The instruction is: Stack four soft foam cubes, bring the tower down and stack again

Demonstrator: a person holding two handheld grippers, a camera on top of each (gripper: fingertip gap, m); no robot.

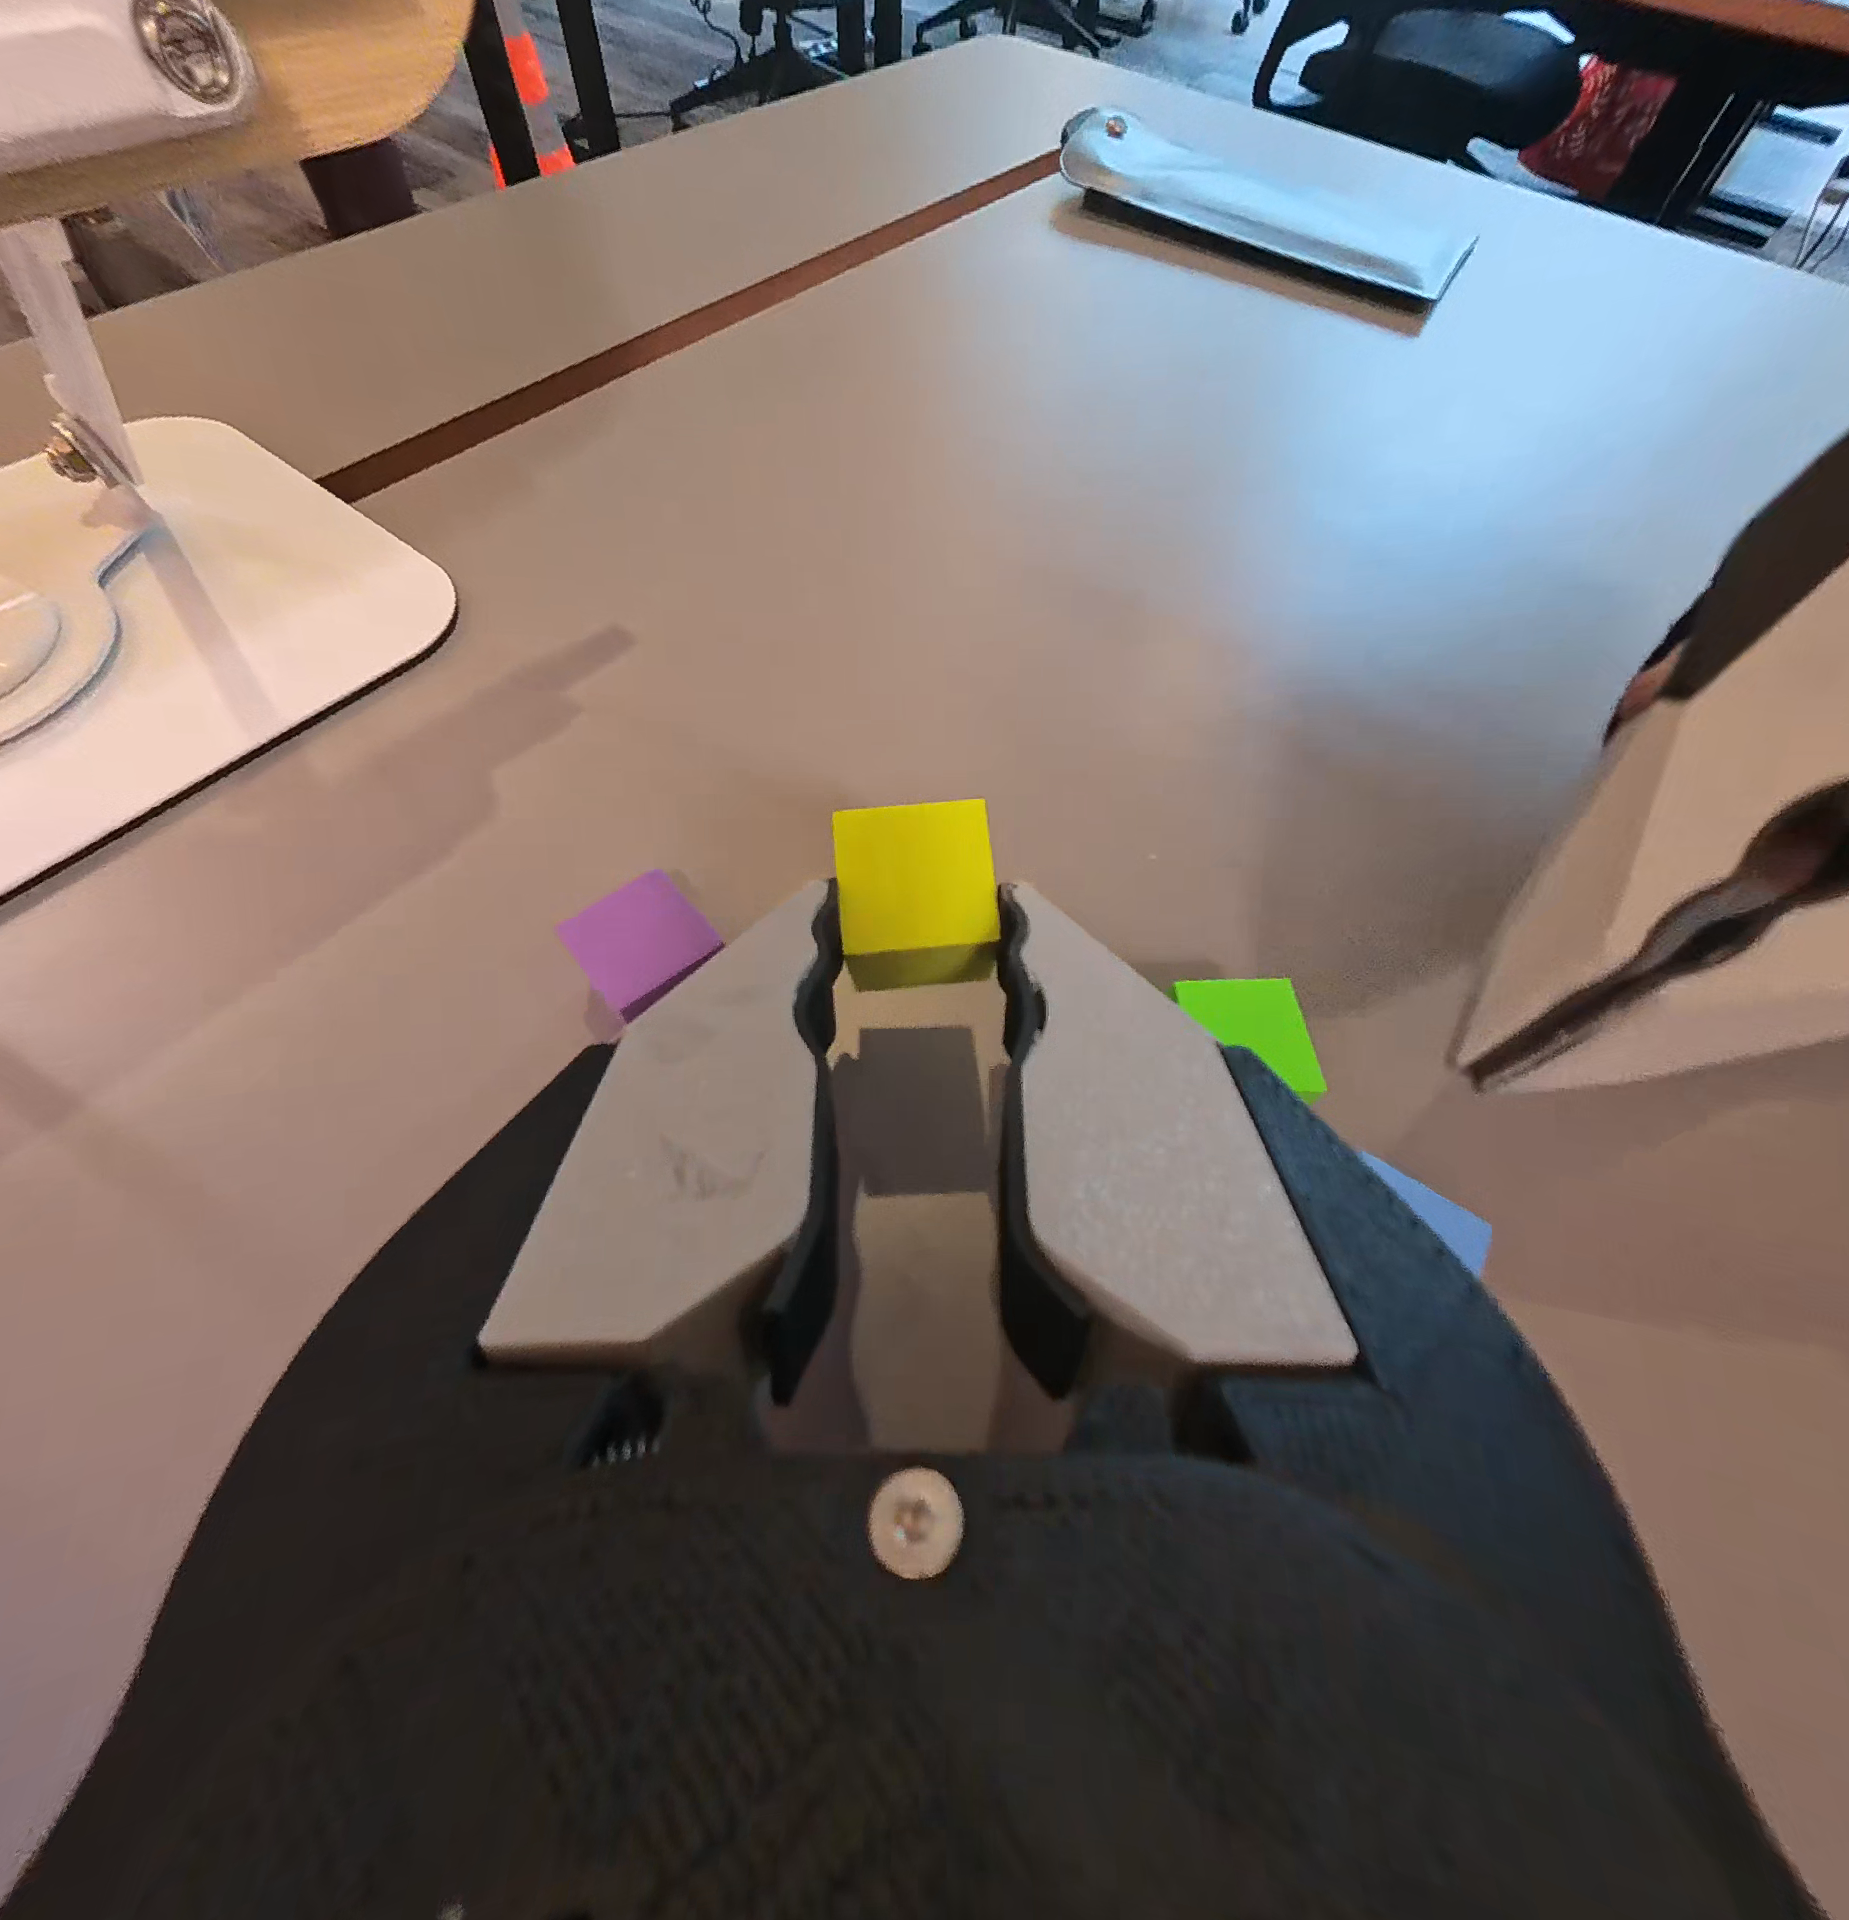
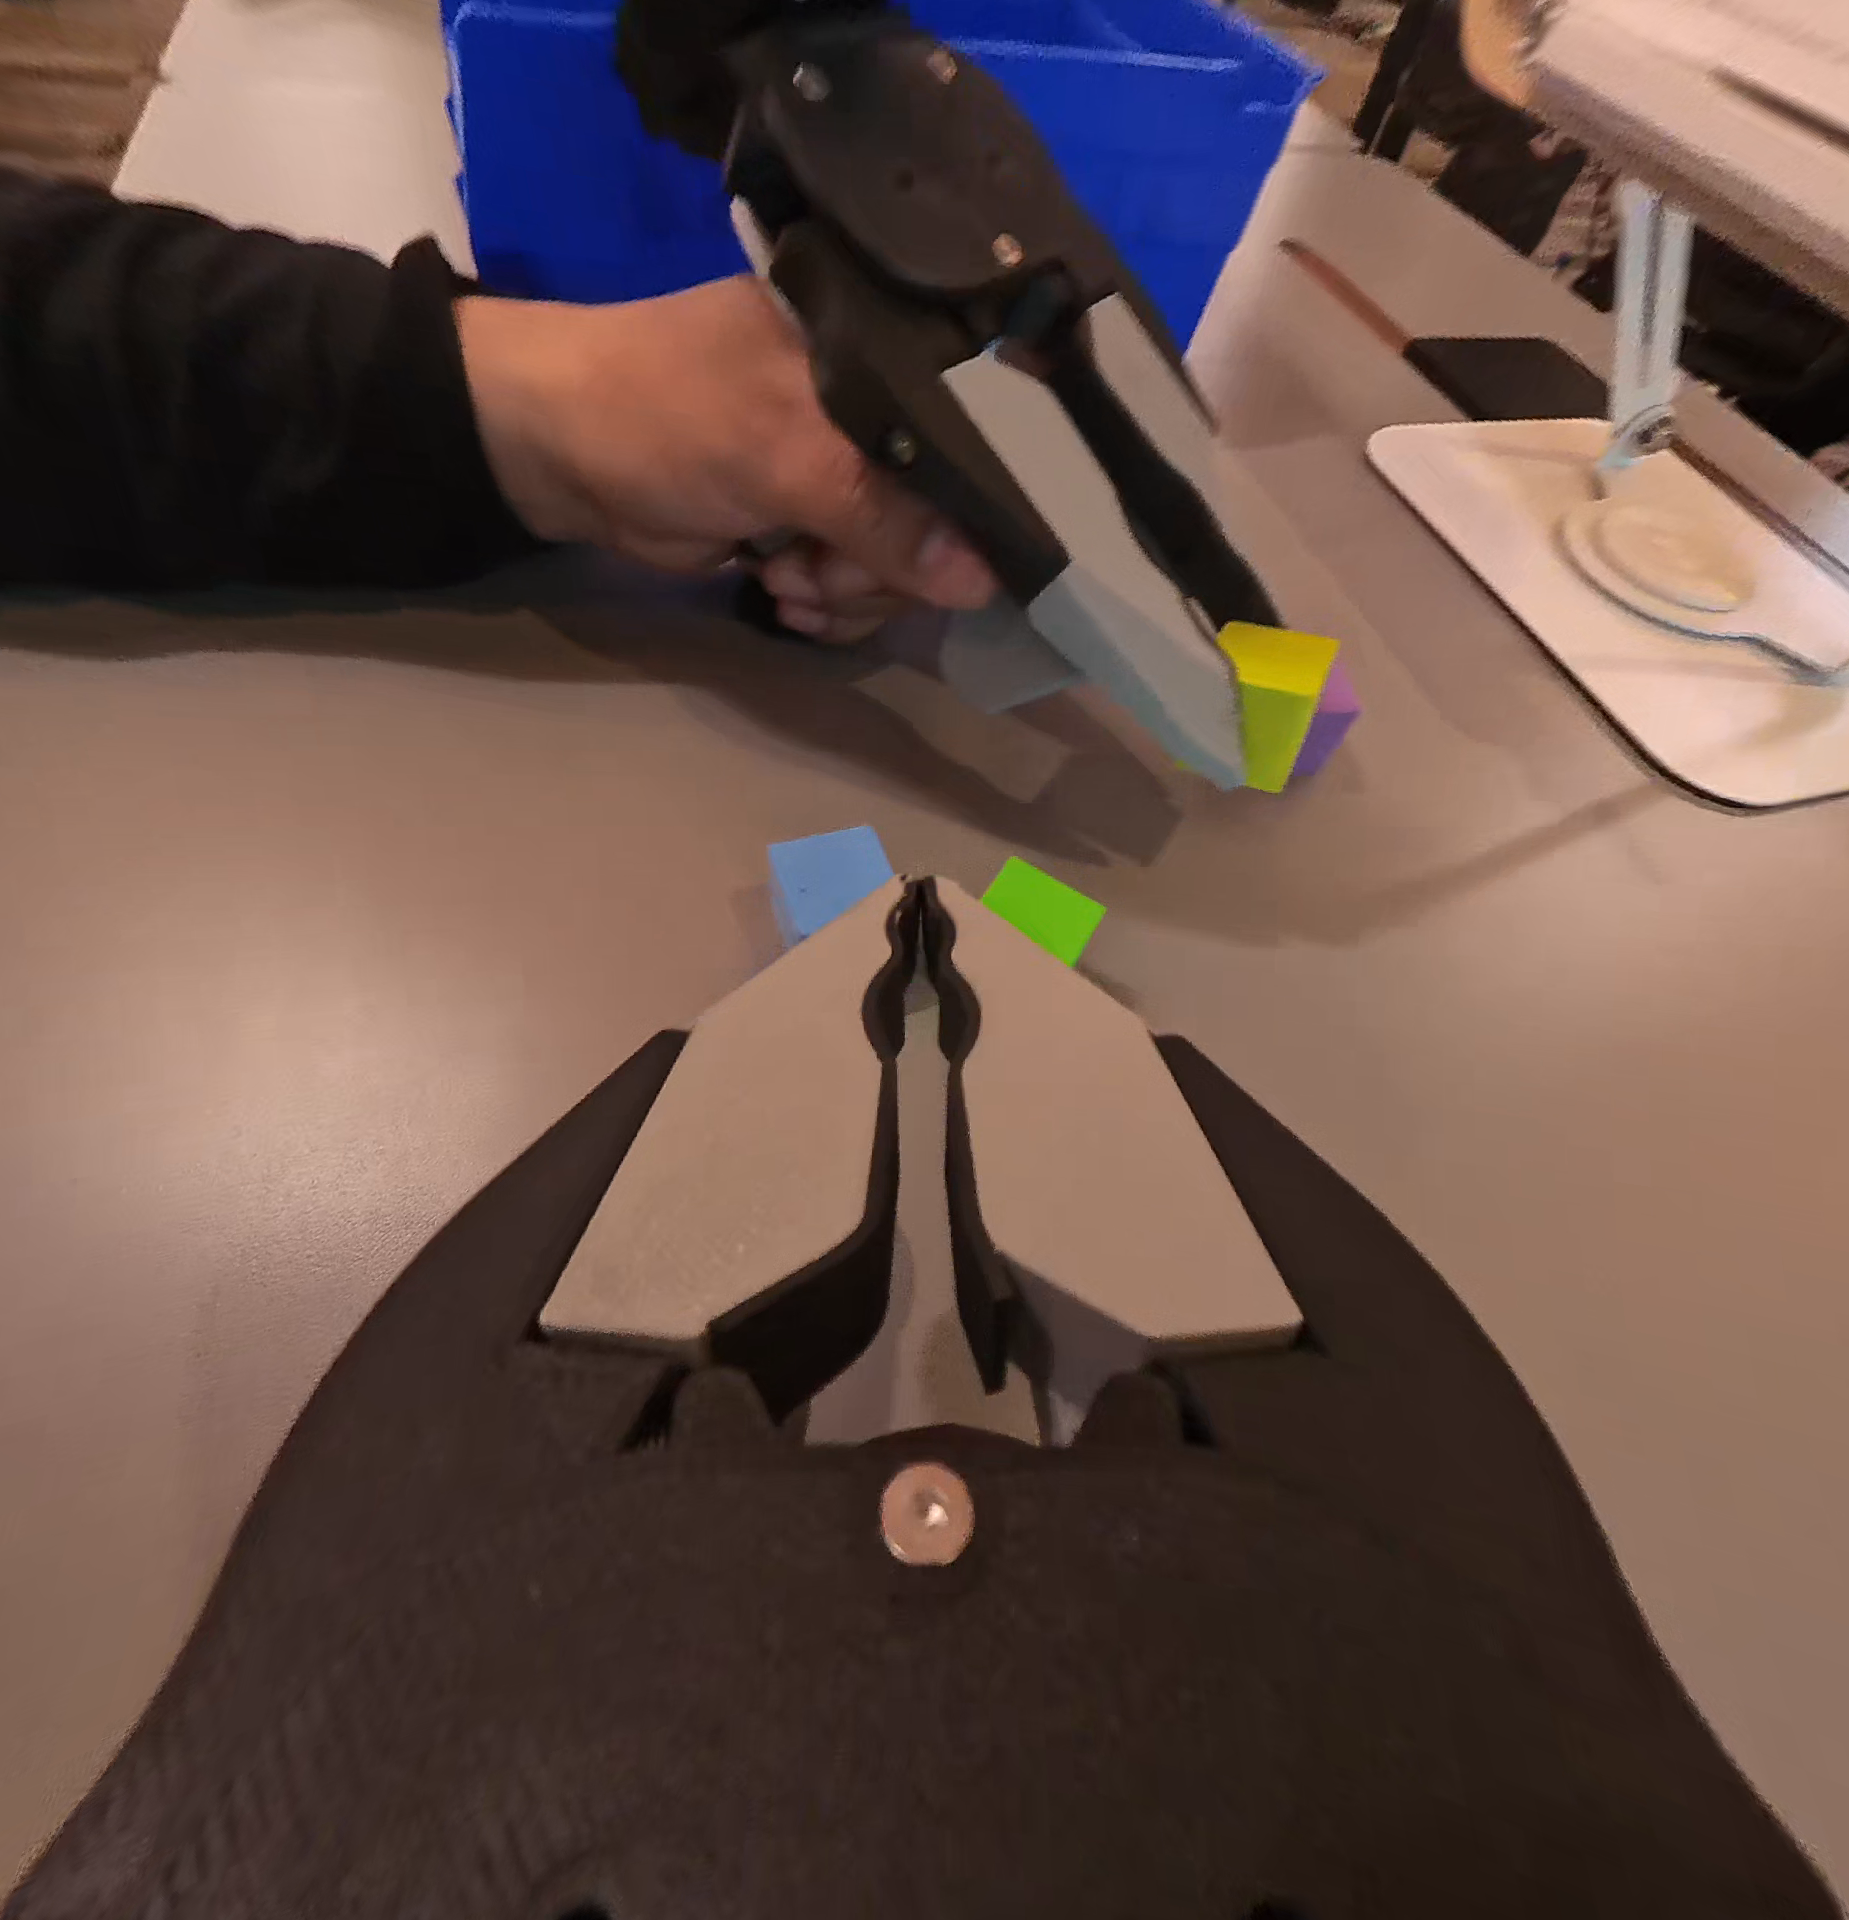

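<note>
My left gripper [image 1: 915, 896] is shut on a yellow foam cube [image 1: 912, 873], with both pads pressed on its sides. The cube's shadow lies on the table below it. In the right wrist view the left gripper [image 2: 1226, 727] holds the yellow cube [image 2: 1278, 707] low, right beside a purple cube [image 2: 1333, 717]. The purple cube [image 1: 637, 940] lies left of my left fingers. A green cube [image 1: 1252, 1029] and a blue cube [image 1: 1439, 1226] lie to their right. My right gripper [image 2: 918, 888] is shut on nothing, its tips between the blue cube [image 2: 824, 878] and the green cube [image 2: 1045, 909].
A blue bin [image 2: 587, 156] stands behind the person's hand [image 2: 671, 447]. A white stand base [image 1: 172, 623] sits at the left; it also shows in the right wrist view [image 2: 1626, 582]. A silver flat object [image 1: 1263, 208] lies far back on the grey table [image 1: 1003, 571]. The tips of one gripper are about 10 cm away from the tips of the other.
</note>
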